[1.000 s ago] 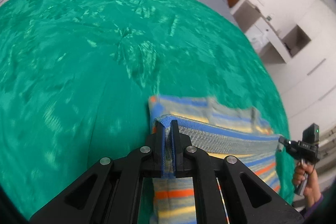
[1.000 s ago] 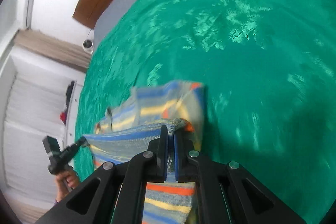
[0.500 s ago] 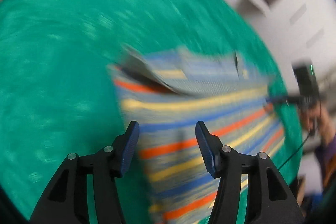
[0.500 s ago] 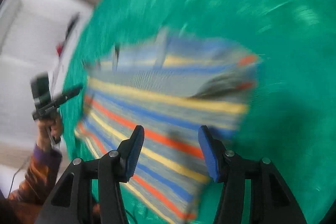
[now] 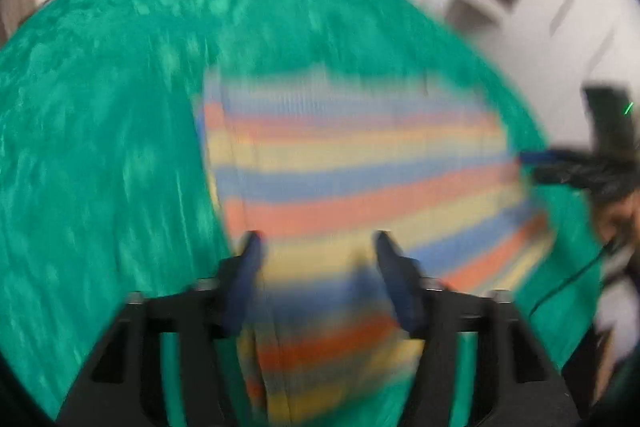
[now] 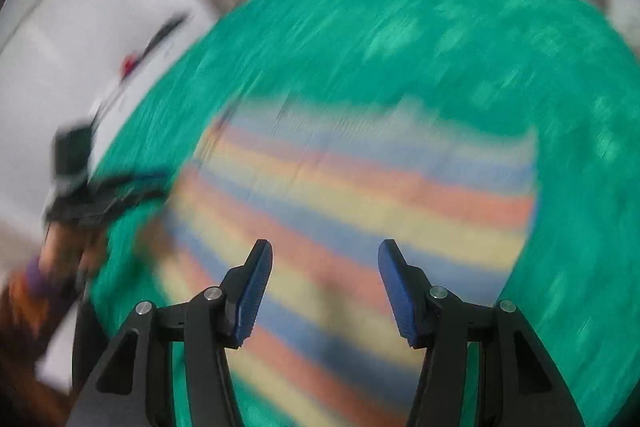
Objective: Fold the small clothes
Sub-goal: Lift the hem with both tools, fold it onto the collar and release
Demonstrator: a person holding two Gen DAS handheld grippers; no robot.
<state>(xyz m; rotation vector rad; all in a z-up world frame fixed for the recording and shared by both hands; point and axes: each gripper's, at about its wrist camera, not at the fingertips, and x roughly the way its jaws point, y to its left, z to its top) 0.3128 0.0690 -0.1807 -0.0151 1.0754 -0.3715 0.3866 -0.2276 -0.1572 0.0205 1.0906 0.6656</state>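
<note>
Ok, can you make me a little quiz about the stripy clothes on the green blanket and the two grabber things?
1. True or false: the striped knitted garment lies on the green patterned blanket.
2. Which colours are the garment's stripes? A) blue, yellow and orange B) black and white C) pink and purple
3. Fill in: the right gripper has its jaws apart and holds ____.

Key
1. True.
2. A.
3. Nothing: the garment lies below the blue pads, not pinched. The left gripper is closing its jaws with the garment showing between them, and no pinch can be seen through the blur.
</note>
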